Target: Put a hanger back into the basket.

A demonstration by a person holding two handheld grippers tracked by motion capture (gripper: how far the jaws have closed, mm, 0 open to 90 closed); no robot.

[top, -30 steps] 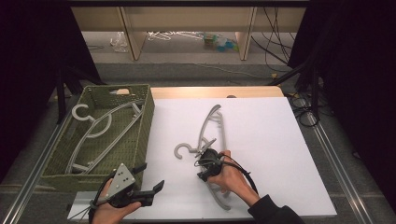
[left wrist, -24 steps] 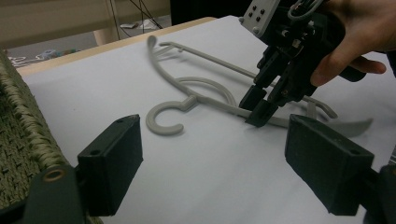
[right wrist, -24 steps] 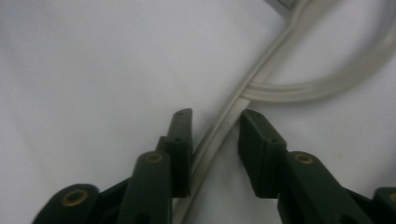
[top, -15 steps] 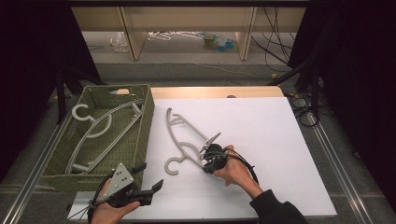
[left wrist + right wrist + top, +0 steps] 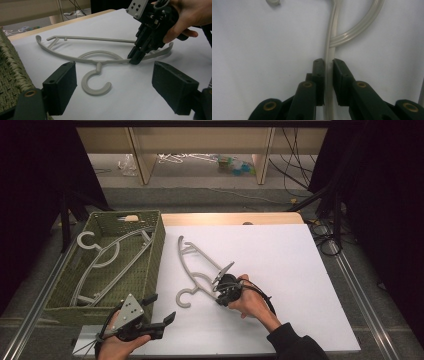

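Seen from the high view, the right tongs [image 5: 223, 287] are clamped on the shoulder of a grey plastic hanger [image 5: 196, 266] lying flat on the white table [image 5: 300, 270], just beside the green woven basket [image 5: 155, 255]. More hangers [image 5: 107, 262] already lie inside that basket. The hanger's hook curls toward the near edge of the table, its far tip pointing at the basket's far corner. The left tongs [image 5: 162, 312] wait close to the basket's near corner, jaws spread wide and holding nothing.

From the left gripper view, the left tongs [image 5: 125, 82] frame the hanger [image 5: 97, 58] between their open black pads, with the hook [image 5: 96, 83] lying nearest and the basket's wall [image 5: 12, 70] at the edge. Beyond the hook, the right tongs [image 5: 136, 56] bite down on the thin curved arm.

In the right gripper view, the right tongs [image 5: 328, 63] have just been closing and now pinch the narrow hanger rail [image 5: 329, 75] between both pads (a slim purchase on a slick rod).

The risk from here, by the look of it: gripped off-centre near one shoulder, the hanger could swing or twist in the pads once lifted, slip free, or catch its hook or far tip on the basket's rim.
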